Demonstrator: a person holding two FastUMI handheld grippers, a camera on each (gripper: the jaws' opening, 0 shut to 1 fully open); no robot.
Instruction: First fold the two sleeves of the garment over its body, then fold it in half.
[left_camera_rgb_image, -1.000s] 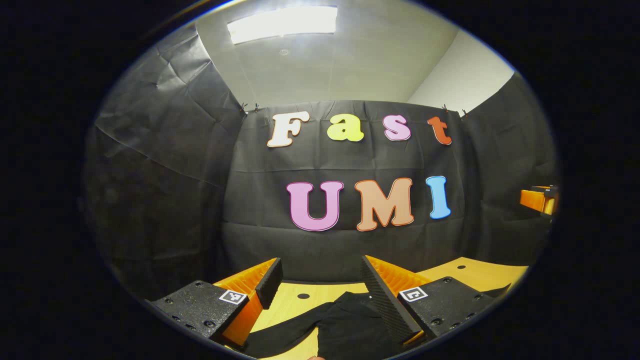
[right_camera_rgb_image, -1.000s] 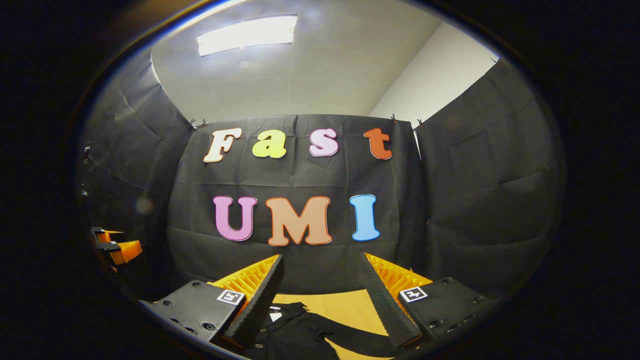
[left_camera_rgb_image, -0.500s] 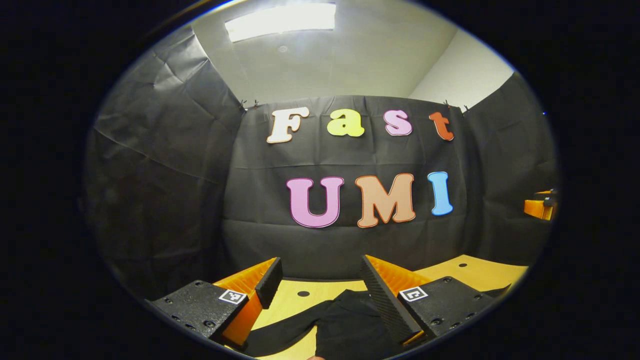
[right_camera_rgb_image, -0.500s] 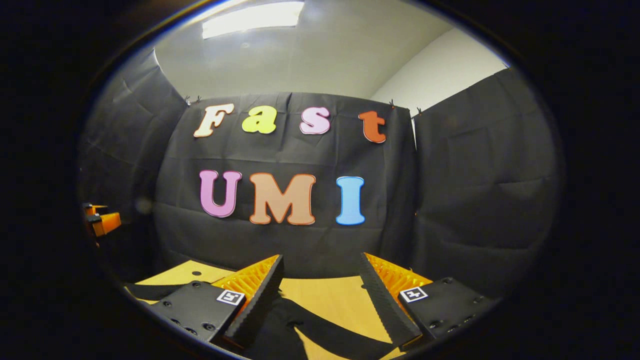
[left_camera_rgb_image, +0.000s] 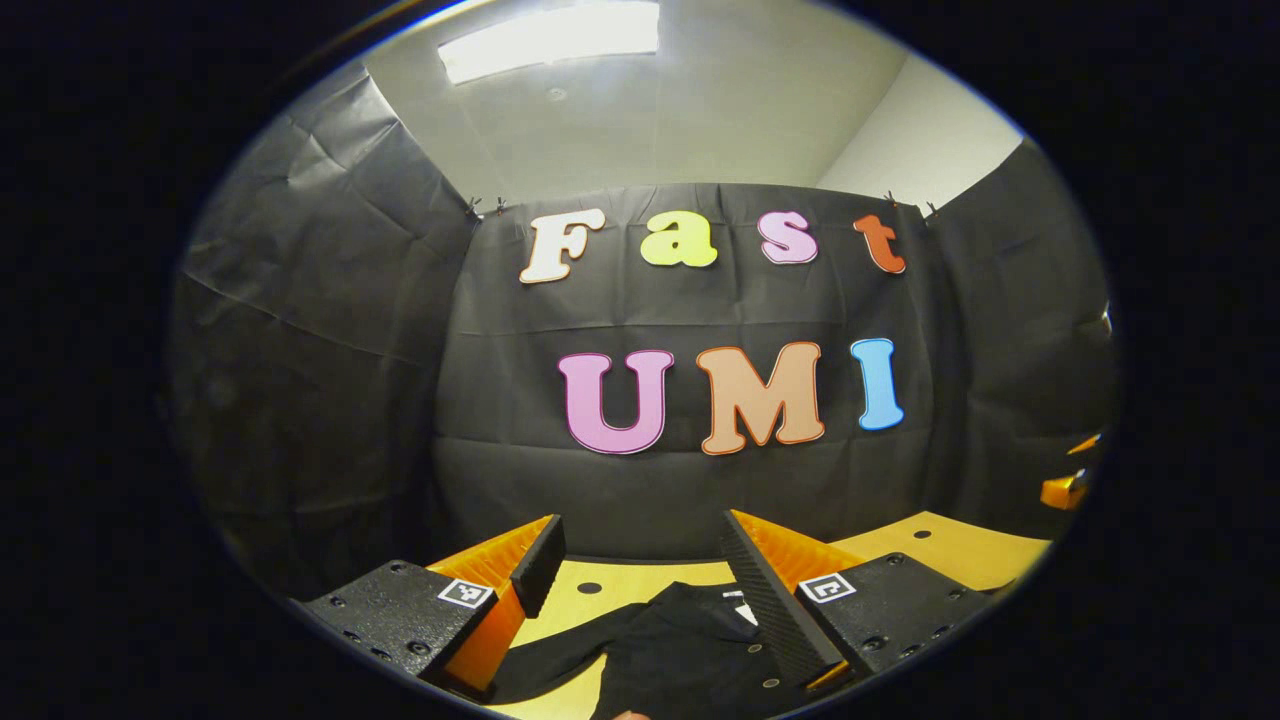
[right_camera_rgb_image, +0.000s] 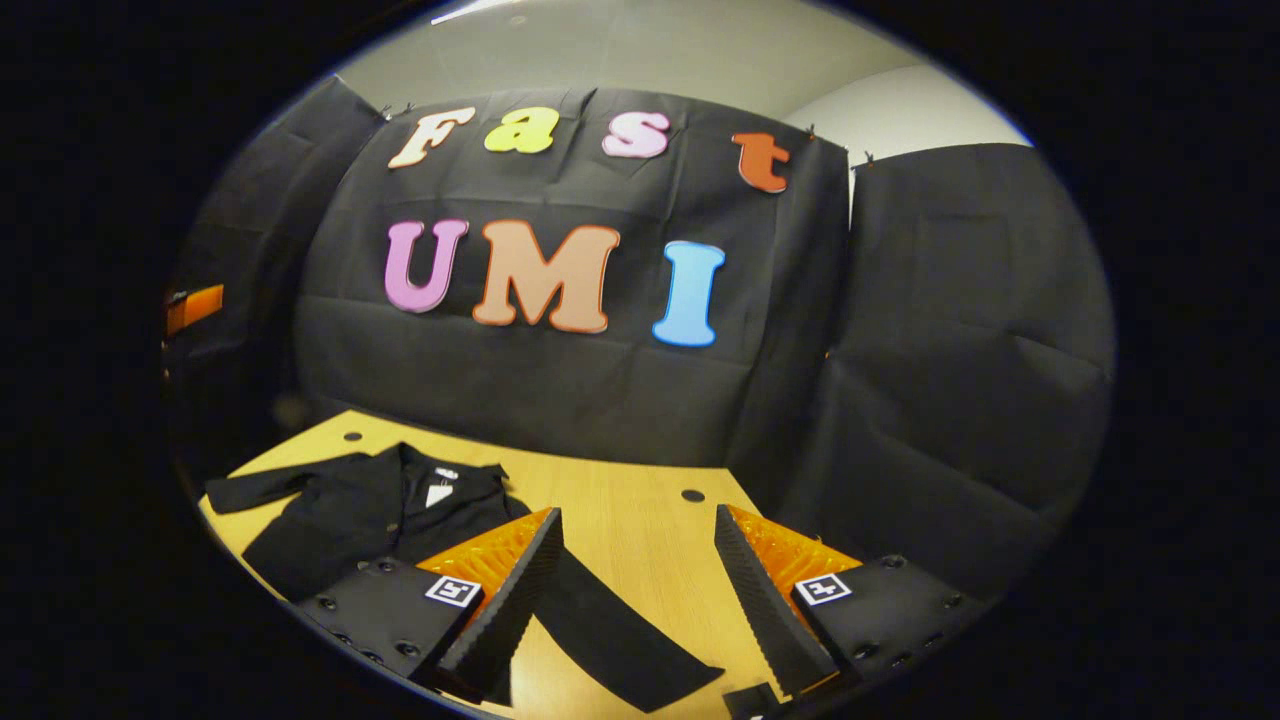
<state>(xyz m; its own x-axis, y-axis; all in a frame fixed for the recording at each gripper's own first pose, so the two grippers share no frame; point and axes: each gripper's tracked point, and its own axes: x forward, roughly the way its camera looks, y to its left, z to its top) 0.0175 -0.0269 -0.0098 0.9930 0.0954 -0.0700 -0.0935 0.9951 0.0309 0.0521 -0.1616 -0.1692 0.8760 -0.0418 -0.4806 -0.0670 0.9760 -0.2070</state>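
A black long-sleeved garment (right_camera_rgb_image: 370, 510) lies flat on the wooden table (right_camera_rgb_image: 640, 520), collar toward the back wall. One sleeve (right_camera_rgb_image: 620, 640) runs out between the fingers of my right gripper (right_camera_rgb_image: 640, 580), which hangs open above it and holds nothing. The other sleeve (right_camera_rgb_image: 255, 487) points to the far left. In the left gripper view the garment (left_camera_rgb_image: 670, 650) lies under my open left gripper (left_camera_rgb_image: 640, 565), with a sleeve (left_camera_rgb_image: 560, 650) stretching left. The left gripper (right_camera_rgb_image: 195, 305) also shows at the left edge of the right gripper view, and the right gripper (left_camera_rgb_image: 1065, 485) at the right edge of the left gripper view.
Black cloth walls (right_camera_rgb_image: 960, 360) close the booth behind and at the right. The table has small round holes (right_camera_rgb_image: 692, 495) in its top. Bare wood (right_camera_rgb_image: 650, 560) lies to the right of the garment.
The right gripper has tilted downward and moved right, so much more of the table and the garment shows. The left gripper has barely shifted. Both stay open.
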